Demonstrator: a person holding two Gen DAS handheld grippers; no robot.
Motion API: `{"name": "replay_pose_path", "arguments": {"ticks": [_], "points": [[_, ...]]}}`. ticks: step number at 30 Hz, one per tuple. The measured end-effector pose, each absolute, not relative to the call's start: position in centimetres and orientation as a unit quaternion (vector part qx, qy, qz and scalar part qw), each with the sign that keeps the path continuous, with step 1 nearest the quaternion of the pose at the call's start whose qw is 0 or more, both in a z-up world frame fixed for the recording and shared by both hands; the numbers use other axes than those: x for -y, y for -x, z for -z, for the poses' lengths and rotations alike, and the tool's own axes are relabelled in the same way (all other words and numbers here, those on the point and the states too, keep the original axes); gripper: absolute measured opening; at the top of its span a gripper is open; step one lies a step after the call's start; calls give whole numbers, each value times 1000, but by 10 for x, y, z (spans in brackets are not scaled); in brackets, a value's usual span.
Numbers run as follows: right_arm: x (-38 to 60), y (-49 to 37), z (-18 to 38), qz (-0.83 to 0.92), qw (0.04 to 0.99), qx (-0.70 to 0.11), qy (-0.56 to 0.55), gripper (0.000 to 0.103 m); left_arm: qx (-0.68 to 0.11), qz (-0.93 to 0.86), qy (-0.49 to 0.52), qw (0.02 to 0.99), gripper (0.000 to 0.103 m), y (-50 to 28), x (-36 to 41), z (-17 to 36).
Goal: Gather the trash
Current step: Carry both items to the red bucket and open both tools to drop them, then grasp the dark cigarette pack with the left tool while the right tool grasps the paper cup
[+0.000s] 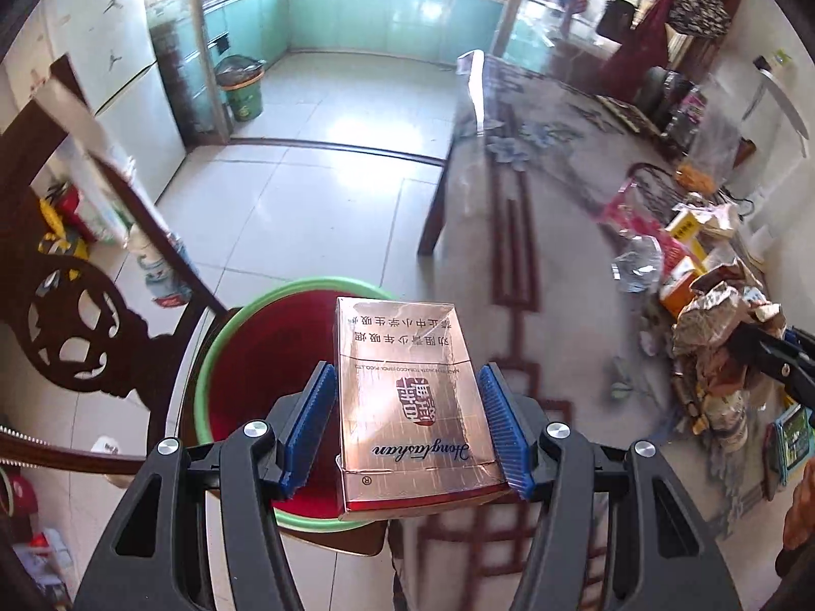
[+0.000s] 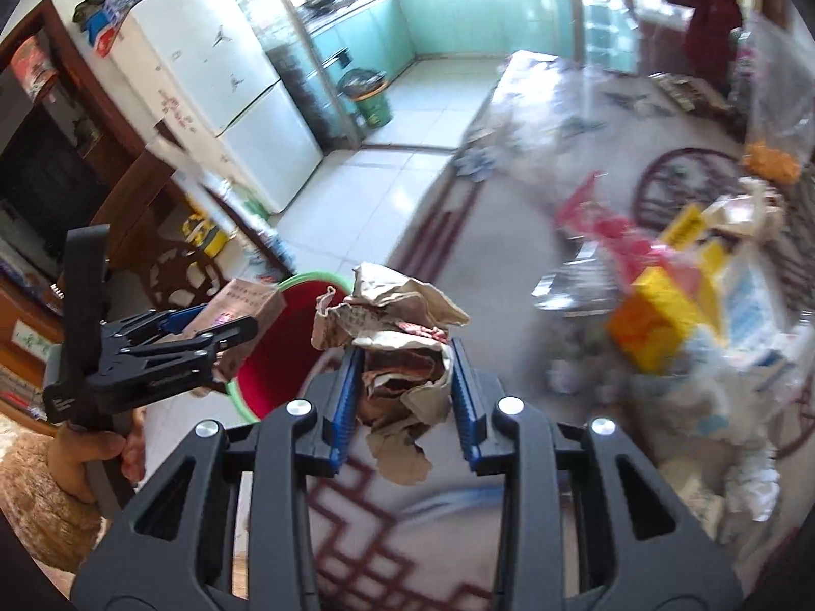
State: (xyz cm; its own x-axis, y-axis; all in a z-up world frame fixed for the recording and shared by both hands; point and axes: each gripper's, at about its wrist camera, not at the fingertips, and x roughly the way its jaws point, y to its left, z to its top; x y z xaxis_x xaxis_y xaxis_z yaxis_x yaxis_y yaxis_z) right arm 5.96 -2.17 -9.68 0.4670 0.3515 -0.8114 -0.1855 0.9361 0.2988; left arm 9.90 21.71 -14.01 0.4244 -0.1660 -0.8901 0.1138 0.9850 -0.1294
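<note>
My left gripper [image 1: 405,402] is shut on a copper-coloured cigarette box [image 1: 407,397] and holds it above a red bin with a green rim [image 1: 244,382] beside the table. My right gripper [image 2: 405,371] is shut on a crumpled brown paper wad [image 2: 397,336] above the table's left part, right of the bin [image 2: 285,356]. The left gripper with the box [image 2: 244,305] shows in the right wrist view at left. The right gripper with its wad [image 1: 713,336] shows in the left wrist view at right.
A table [image 1: 550,234] with a patterned cover holds a pile of trash [image 2: 677,315] at the right: boxes, wrappers, crumpled foil. A carved dark wooden chair [image 1: 86,315] stands left of the bin. A green waste bin [image 1: 242,86] stands by the kitchen door, a white fridge [image 2: 224,81] beside it.
</note>
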Motion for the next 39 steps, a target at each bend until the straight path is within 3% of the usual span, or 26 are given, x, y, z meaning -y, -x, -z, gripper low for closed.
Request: {"name": "replay_pose_path", "arguments": {"ticks": [15, 16, 17, 19, 27, 39], "points": [[-87, -92, 137, -232, 812, -536, -18, 36, -551, 10, 62, 832, 56, -95, -286, 169], [-89, -93, 137, -234, 812, -535, -18, 44, -553, 9, 63, 831, 57, -96, -288, 169], [-91, -94, 138, -233, 812, -535, -18, 59, -553, 8, 65, 830, 59, -96, -289, 170], [-90, -94, 134, -223, 819, -528, -24, 68, -552, 4, 66, 831, 70, -98, -291, 169], [-66, -86, 124, -199, 832, -516, -46, 69, -544, 17, 69, 836, 77, -103, -285, 162], [20, -52, 95, -95, 868, -483, -63, 72, -530, 89, 35, 843, 77, -115, -224, 145]]}}
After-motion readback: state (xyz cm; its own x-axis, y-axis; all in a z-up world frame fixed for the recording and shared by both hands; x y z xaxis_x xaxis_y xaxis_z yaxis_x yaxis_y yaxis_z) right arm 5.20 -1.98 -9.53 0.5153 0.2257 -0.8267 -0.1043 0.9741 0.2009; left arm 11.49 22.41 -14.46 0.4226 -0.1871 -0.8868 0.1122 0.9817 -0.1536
